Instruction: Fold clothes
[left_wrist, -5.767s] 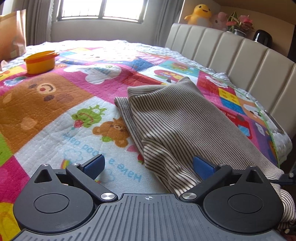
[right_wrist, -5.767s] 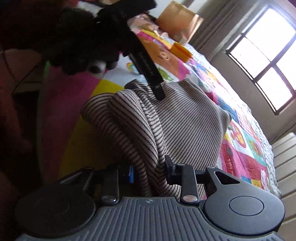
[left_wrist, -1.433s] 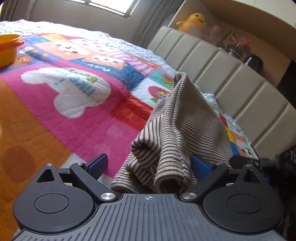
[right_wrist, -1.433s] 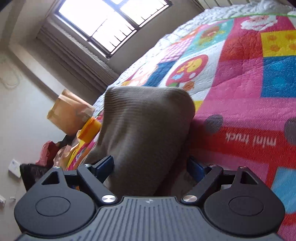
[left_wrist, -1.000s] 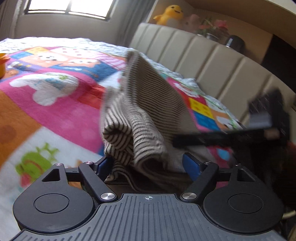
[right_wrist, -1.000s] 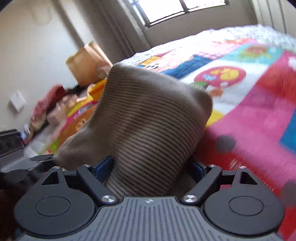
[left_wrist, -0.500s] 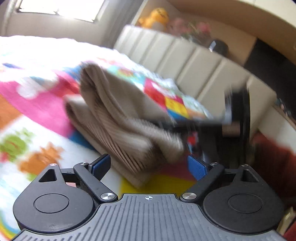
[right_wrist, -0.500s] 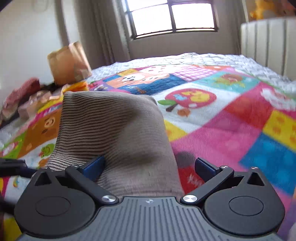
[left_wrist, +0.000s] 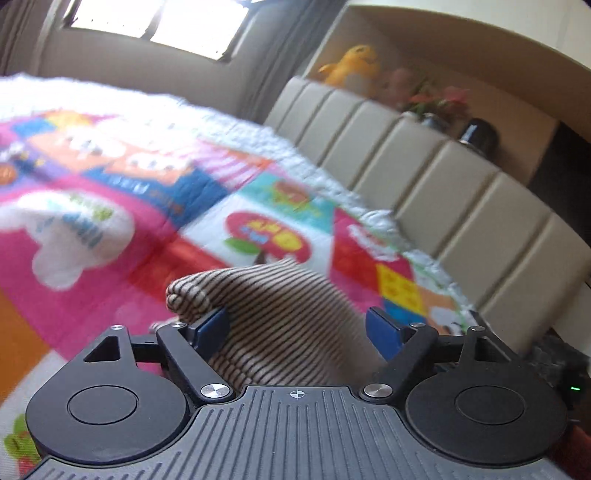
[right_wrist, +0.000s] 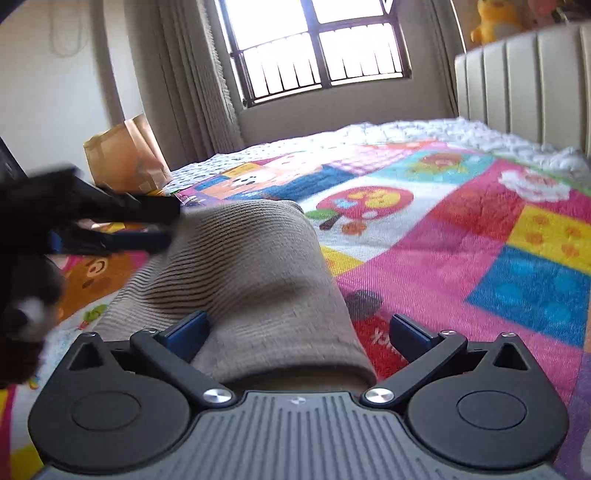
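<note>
While the left tool (left_wrist: 297, 326) is closing its wide jaws, the striped garment (left_wrist: 273, 317) is lying between them on the bed (left_wrist: 110, 229), bunched toward eleven o'clock; blur is possibly hiding any contact. From the right wrist, the right tool (right_wrist: 297, 330) is gaping wide around the same fold, whose long axis is running toward eleven o'clock, nearer its left pad (right_wrist: 186, 332).

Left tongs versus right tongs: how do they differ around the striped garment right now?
The left tongs are closing, the striped garment filling most of their gap; the right tongs stand wider, the garment filling only part of theirs, quilt showing beside it. A rolled fold bulges by the left tongs; the garment lies smooth between the right tongs. Shared: neither pair pinches it yet.
</note>
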